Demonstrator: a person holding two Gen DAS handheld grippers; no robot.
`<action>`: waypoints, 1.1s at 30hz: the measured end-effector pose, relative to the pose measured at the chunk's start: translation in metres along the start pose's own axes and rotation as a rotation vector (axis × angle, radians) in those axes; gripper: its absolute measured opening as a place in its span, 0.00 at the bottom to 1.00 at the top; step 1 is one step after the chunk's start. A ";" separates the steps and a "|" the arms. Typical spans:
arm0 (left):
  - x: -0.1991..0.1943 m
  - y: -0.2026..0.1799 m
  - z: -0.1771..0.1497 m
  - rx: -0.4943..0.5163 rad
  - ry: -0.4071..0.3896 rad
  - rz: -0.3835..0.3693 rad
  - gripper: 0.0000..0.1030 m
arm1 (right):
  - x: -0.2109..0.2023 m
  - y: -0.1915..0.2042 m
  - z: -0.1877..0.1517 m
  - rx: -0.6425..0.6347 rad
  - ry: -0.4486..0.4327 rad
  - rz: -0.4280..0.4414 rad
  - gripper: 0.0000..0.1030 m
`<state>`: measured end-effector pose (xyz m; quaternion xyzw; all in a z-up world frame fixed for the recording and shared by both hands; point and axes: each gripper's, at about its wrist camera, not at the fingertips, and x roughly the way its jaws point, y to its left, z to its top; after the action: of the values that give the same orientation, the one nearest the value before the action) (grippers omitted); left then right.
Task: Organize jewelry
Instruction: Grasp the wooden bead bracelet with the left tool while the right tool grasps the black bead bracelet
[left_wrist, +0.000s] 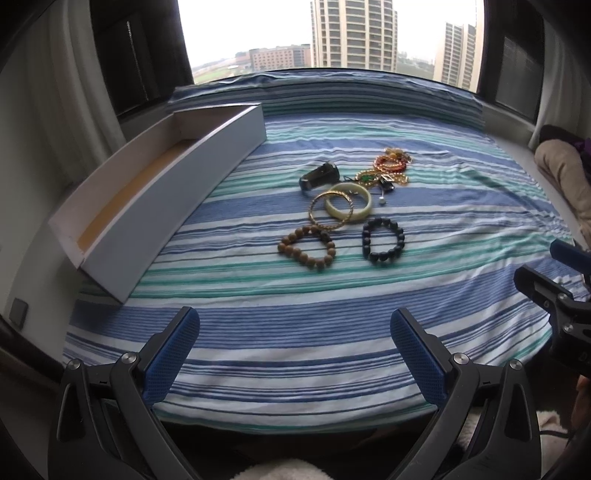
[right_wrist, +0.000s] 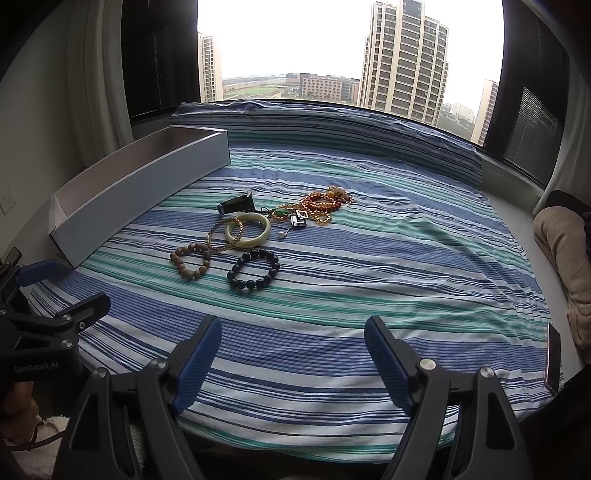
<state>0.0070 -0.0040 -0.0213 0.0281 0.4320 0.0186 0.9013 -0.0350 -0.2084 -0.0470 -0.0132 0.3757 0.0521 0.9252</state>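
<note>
From the left wrist view, the jewelry lies in a loose cluster on the striped bedsheet (left_wrist: 332, 332), past the middle of the bed. Nearest the camera are two bead bracelets side by side: a brown wooden bead bracelet (left_wrist: 307, 248) on the left and a black bead bracelet (left_wrist: 383, 239) on the right, a little apart. Behind them a thin gold bangle (left_wrist: 330, 209) overlaps a pale jade-coloured bangle (left_wrist: 348, 202). Further back sit a small dark case (left_wrist: 318, 177) and a tangle of amber and red beaded strands (left_wrist: 389, 168), with a small pearl piece (left_wrist: 382, 200) beside the pale bangle. A long open white box (left_wrist: 155, 199) lies along the left side of the bed, apart from the cluster. The left gripper (left_wrist: 294, 328) hangs low over the near edge of the sheet, its blue-padded fingers spread wide and holding nothing; the jewelry is well ahead of them. The right gripper (left_wrist: 554, 291) shows partly at the right edge.

From the right wrist view, the same cluster sits ahead and left of centre: wooden bracelet (right_wrist: 191, 260), black bracelet (right_wrist: 254, 269), pale bangle (right_wrist: 248, 229), beaded strands (right_wrist: 321, 206). The right gripper (right_wrist: 293, 332) is spread open and empty, well short of the black bracelet. The left gripper (right_wrist: 59, 295) appears at the left edge near the box (right_wrist: 140, 192).
</note>
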 end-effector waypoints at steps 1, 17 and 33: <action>0.001 0.000 0.000 0.000 0.003 0.002 1.00 | 0.001 0.000 0.000 0.000 0.002 0.000 0.79; 0.081 0.045 0.026 -0.034 0.204 -0.143 1.00 | 0.064 -0.020 0.015 0.082 0.175 0.139 0.79; 0.203 0.035 0.082 -0.073 0.433 -0.122 0.81 | 0.207 -0.042 0.072 0.262 0.476 0.281 0.77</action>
<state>0.1977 0.0394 -0.1259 -0.0353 0.6151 -0.0149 0.7875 0.1670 -0.2275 -0.1400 0.1467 0.5837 0.1260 0.7886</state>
